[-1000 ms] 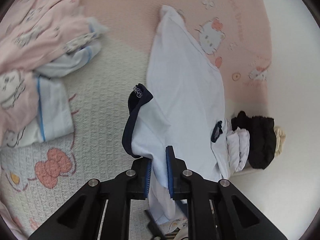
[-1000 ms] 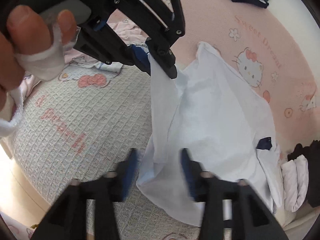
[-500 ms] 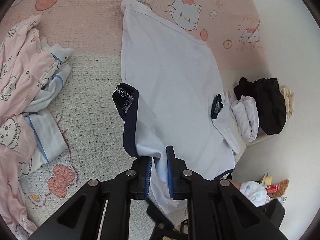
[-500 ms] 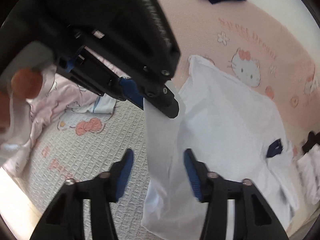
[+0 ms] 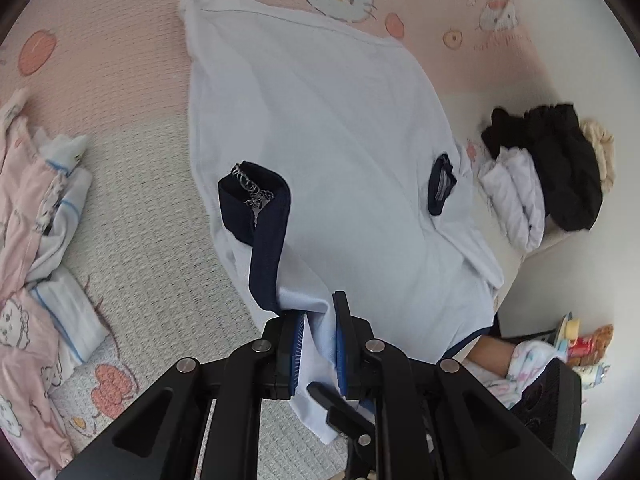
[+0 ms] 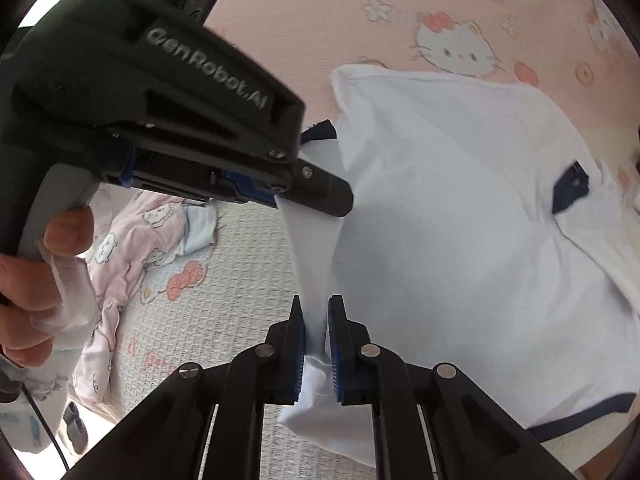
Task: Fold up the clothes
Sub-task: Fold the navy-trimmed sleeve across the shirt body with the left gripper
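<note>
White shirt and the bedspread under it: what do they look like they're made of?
White shirt: thin, soft knit, probably cotton jersey; matte, drapes limply, navy ribbed cuff. Bedspread: looks like woven waffle-texture cotton, with a visible grid of small cells and printed cartoon motifs.

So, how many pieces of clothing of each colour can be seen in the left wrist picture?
White: 2, the shirt with navy trim and the folded garment
White with blue stripes: 1, the striped garment
Pink: 1, the pyjama heap, counted as one
Black: 1, the black garment
Cream: 1, the cream garment
Total: 6
</note>
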A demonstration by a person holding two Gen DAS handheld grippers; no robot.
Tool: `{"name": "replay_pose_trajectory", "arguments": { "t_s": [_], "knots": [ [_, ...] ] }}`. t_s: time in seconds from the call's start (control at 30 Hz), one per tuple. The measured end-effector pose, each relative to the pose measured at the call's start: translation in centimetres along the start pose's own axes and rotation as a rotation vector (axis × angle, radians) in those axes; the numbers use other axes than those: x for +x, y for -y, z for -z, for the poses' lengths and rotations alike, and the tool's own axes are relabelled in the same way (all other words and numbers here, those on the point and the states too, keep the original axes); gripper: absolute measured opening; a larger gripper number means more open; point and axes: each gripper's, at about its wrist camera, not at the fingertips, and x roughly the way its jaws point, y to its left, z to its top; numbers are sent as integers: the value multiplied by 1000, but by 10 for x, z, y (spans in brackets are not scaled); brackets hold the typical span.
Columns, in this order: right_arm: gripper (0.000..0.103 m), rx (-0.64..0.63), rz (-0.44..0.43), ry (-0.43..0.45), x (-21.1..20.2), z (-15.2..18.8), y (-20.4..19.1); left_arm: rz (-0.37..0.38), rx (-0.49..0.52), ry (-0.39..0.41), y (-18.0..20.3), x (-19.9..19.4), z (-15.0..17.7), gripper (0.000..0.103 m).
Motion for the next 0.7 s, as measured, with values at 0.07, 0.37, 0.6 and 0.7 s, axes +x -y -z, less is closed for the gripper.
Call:
{"name": "replay_pose_trajectory", "arguments": {
  "t_s": [0.07,0.37,0.6,0.7],
  "knots": [
    [9,51,-17,-8,0,-1,10,-33,41,-33,9,11,-3,11],
    [9,224,-86,-42,7,2,40,-119,116,-125,28,49,-12,12],
    [9,324,-136,-69,16,8,55,-96,81,-152,22,54,-16,12],
    [9,356,-146,-65,16,9,60,-56,78,-132,21,45,-17,16]
  ]
}}
